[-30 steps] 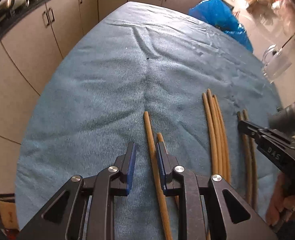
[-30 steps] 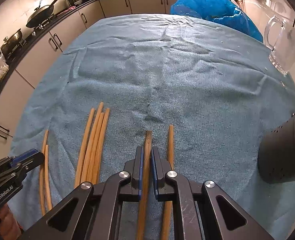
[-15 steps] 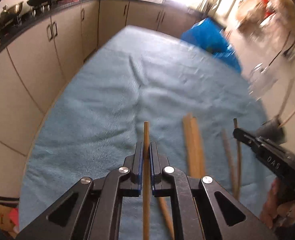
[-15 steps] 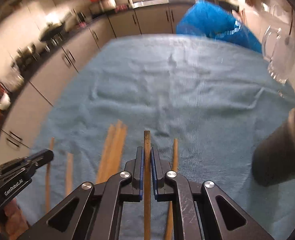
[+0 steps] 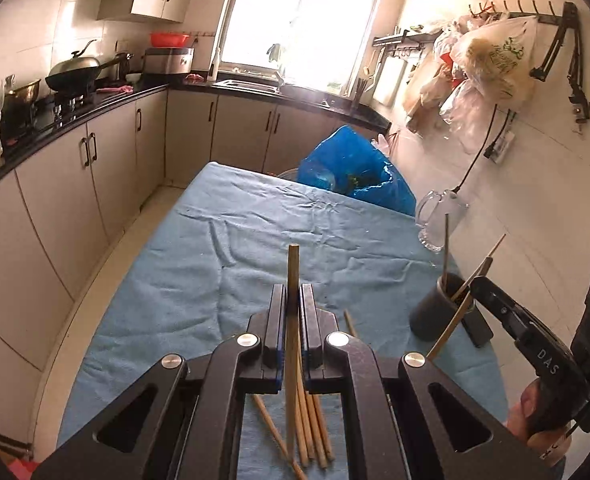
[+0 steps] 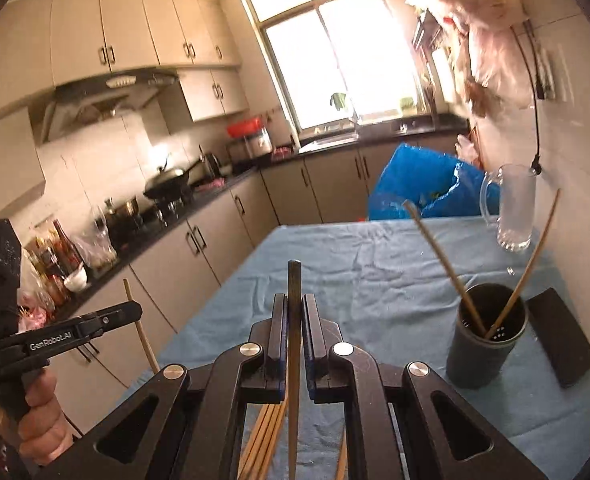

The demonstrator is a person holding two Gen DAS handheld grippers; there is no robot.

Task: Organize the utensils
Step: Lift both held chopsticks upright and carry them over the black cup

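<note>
**Both grippers clamped on one chopstick each, lifted off table**

Left gripper [image 5: 293, 312]: jaws narrow, pinching a light chopstick [image 5: 293, 276] that sticks out past the fingertips. Right gripper [image 6: 293, 322]: same state, jaws pressed on a darker chopstick [image 6: 294, 280].

Left view only: loose chopsticks [image 5: 313, 428] lying on the blue cloth [image 5: 183, 280] right below the jaws, one more angled off left of them. Right gripper's finger [image 5: 507, 312] is visible just beside the dark holder cup [image 5: 435, 312], ahead-right of the left gripper.

Right view only: looks into the cup [image 6: 485, 344], two chopsticks leaning inside; flat black object [image 6: 561, 340] just right of it; glass mug [image 6: 513, 208] beyond. Cup sits ahead-right of the right gripper, near but apart. Left gripper [image 6: 131, 312] shows at far left with its chopstick, a hand [image 6: 41, 420] on the grip.
</note>
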